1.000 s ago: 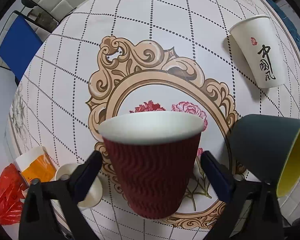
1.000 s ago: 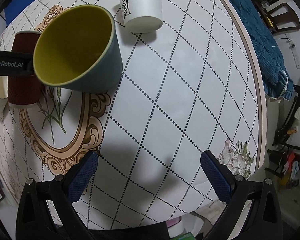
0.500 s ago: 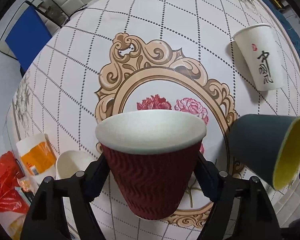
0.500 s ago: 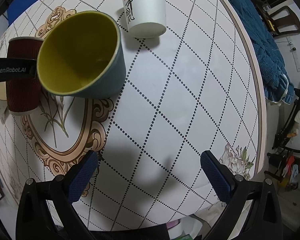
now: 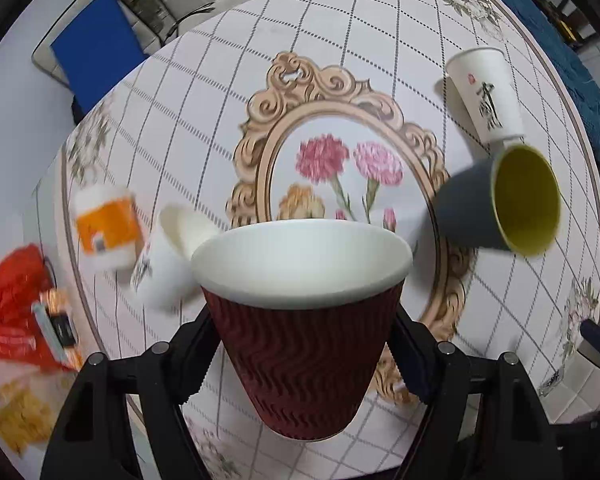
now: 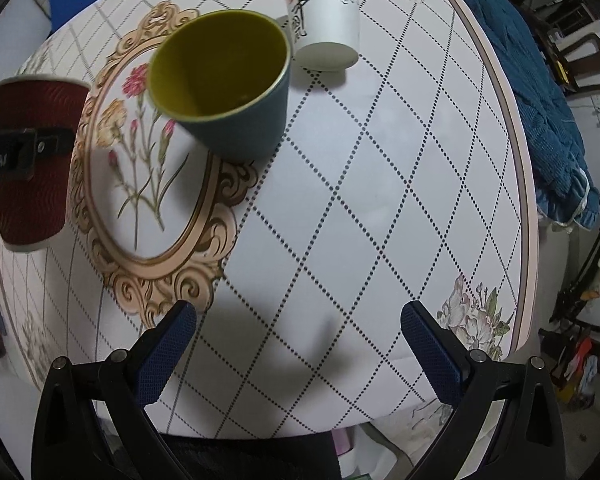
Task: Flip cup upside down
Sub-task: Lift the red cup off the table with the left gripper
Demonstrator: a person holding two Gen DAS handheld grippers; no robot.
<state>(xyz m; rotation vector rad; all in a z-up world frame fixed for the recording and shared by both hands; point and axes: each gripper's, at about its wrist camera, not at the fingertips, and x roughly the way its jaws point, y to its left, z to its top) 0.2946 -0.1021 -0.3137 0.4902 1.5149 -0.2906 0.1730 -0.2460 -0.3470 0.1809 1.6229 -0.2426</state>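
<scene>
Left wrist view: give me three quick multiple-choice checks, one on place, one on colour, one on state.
1. Where is the white cup with black calligraphy?
A. far right of the table
B. in the left gripper
C. inside the floral frame

2. What colour lines the dark blue cup?
A. red
B. yellow-green
C. white

3. How is the left gripper?
A. open, empty
B. shut on the maroon ripple cup
C. shut on a bag

Key: 1 A, it stands by the table's far right edge. 2 B, its mouth shows it. 3 B, both fingers press its sides.
</scene>
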